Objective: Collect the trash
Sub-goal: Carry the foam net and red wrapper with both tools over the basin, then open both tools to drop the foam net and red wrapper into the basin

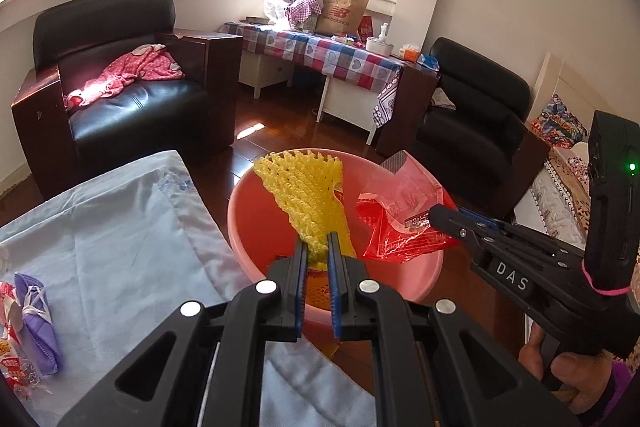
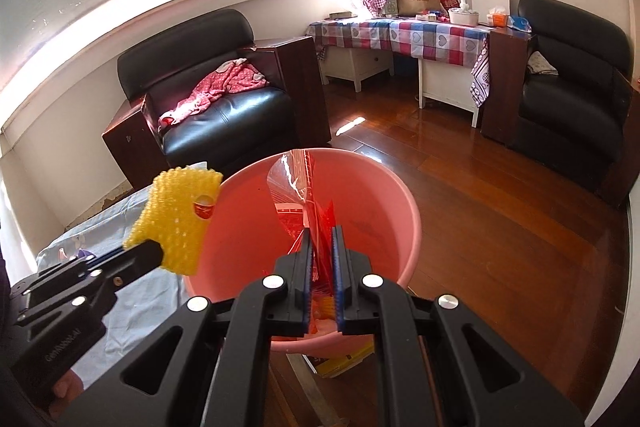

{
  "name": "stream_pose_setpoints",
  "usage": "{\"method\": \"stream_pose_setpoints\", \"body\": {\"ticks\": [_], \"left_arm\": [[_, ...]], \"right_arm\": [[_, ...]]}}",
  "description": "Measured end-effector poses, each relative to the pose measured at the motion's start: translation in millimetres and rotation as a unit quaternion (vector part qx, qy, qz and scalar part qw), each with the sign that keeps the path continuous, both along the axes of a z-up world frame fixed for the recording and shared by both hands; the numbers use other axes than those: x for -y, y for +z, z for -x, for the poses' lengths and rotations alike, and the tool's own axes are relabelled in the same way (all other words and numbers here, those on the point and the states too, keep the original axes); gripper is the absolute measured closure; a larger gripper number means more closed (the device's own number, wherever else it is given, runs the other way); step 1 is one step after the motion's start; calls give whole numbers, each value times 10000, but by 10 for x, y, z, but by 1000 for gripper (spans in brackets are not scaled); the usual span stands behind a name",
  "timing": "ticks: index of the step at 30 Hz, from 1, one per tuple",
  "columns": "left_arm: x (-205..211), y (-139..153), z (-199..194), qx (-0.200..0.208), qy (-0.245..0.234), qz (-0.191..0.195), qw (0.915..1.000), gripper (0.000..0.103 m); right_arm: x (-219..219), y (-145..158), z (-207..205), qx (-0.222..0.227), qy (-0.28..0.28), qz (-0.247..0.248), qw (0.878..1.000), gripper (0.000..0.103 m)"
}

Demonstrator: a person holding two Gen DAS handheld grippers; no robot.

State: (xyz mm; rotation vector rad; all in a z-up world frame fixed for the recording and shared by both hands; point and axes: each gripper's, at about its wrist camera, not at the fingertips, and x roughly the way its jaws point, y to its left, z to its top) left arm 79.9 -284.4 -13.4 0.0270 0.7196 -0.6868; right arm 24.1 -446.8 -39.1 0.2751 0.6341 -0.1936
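My left gripper [image 1: 318,251] pinches the yellow net [image 1: 308,195] over the pink tub [image 1: 400,287]. My right gripper [image 2: 322,247] pinches the red wrapper [image 2: 308,207] over it too. More trash [image 1: 28,323] waits at the cloth's [image 1: 120,227] left edge.

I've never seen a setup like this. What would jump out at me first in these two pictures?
Probably the pink basin on the wooden floor, with both tools poised over it. The left hand-held gripper is shut on a yellow foam net, and the right hand-held gripper is shut on a red plastic wrapper. Behind, a black armchair holds pink clothing.
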Motion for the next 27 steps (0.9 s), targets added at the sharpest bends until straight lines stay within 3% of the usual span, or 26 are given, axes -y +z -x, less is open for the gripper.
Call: {"method": "stream_pose_setpoints", "body": {"ticks": [17,23,27], "left_arm": [[260,-261,-226,-313,-58,-163,9994,94],[246,-265,-251,-356,29,-94,9993,86],[224,-249,-246,-327,45,-53,9994,73]], "right_arm": [[75,-68,5,-72,-201,-45,9998,94],[92,-81,1,-83,-179,-90,9998,94],[108,-86,2,-90,-174,-136,9997,94]]}}
